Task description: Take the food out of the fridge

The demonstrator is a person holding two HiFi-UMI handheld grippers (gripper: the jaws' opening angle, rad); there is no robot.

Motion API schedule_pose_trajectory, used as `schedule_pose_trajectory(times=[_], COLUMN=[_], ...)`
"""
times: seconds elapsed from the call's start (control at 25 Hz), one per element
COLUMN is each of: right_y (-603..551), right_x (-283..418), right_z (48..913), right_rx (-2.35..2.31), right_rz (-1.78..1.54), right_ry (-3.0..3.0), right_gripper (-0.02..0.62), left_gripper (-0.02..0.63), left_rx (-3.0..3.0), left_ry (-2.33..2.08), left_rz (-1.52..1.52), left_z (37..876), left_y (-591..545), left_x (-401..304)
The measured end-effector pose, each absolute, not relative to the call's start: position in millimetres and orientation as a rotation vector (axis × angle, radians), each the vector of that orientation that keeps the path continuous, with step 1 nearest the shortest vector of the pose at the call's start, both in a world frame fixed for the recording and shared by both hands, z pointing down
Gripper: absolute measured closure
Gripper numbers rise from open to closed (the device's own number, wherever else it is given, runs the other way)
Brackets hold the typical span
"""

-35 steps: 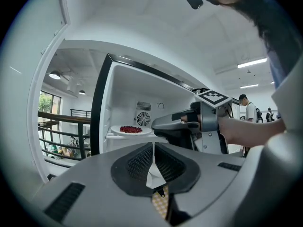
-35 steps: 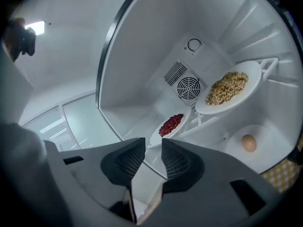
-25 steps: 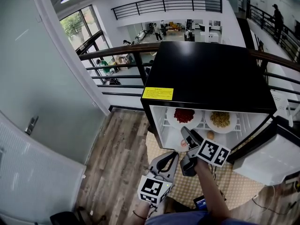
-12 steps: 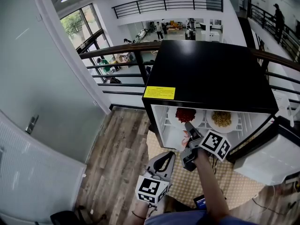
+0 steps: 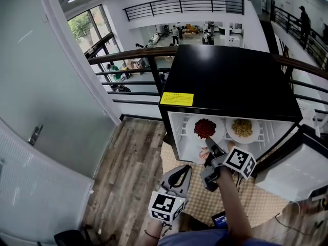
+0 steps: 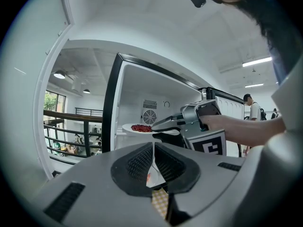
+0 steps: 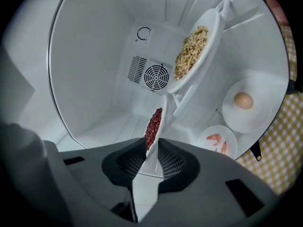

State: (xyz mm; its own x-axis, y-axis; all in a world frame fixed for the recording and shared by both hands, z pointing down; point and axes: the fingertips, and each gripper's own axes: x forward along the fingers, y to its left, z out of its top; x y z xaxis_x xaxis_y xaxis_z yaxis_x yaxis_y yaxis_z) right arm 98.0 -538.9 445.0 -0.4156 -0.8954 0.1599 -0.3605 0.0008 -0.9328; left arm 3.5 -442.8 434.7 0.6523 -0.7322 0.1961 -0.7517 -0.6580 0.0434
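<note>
Against a second ago: the right gripper [image 5: 209, 141] has reached further into the black-topped mini fridge with a white interior [image 5: 230, 81]. Its jaws, then wide, are closing on the near rim of the white round plate of dark red beans [image 5: 205, 128]. In the right gripper view the pads [image 7: 137, 159] look to sit against that rim.

The left gripper [image 6: 154, 145] is unchanged: jaws together, holding nothing, outside the fridge front.

Bean plate: left end of the upper white wire shelf [image 5: 266, 132], lying flat, beans up. It is round, so no long axis. It shows edge-on and slanted in the right gripper view.

Room: the fridge's left wall is near the plate's left edge. The white round plate of pale noodles [image 5: 242, 129] is just beside its right edge. The front edge is open towards us, over the yellow checked mat [image 5: 205, 204]
</note>
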Motion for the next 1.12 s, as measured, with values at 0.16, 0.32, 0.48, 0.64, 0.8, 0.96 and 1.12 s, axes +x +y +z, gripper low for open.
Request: schedule_pose_trajectory(times=[0.16,0.32,0.48,0.64,0.8,0.96,1.12], right_y=[-528,-514,-500,-487,-470,-451,-434], right_x=[97,99,99,96,90,87,85], right_z=[448,455,460,464,466,469,470], right_rx=[-1.265,-1.221,-1.236,-1.207,-1.195,-1.184,-1.172], right_rz=[-1.424,-1.47,-1.483,-1.519,-1.527,-1.539,-1.55], right_ry=[1.802,1.731,1.728,1.693,1.705,1.717,1.703], right_gripper=[0.523,0.556,0.572,0.572,0.572,0.572,0.572], left_gripper=[0.583,0.583,0.583,0.583,0.583,0.583,0.583], left_rx=[2.75,2.755,2.752,2.754,2.764,2.778,2.792], left_ry=[-1.232,-1.229,-1.224,-1.212,-1.195,-1.179,-1.16], left_rz=[0.24,0.241,0.241,0.245,0.246,0.249,0.244], left_z=[433,431,431,432,431,430,428], left_y=[-438,-430,-421,-409,-398,-387,-377], left_x=[4,3,2,1,1,2,3])
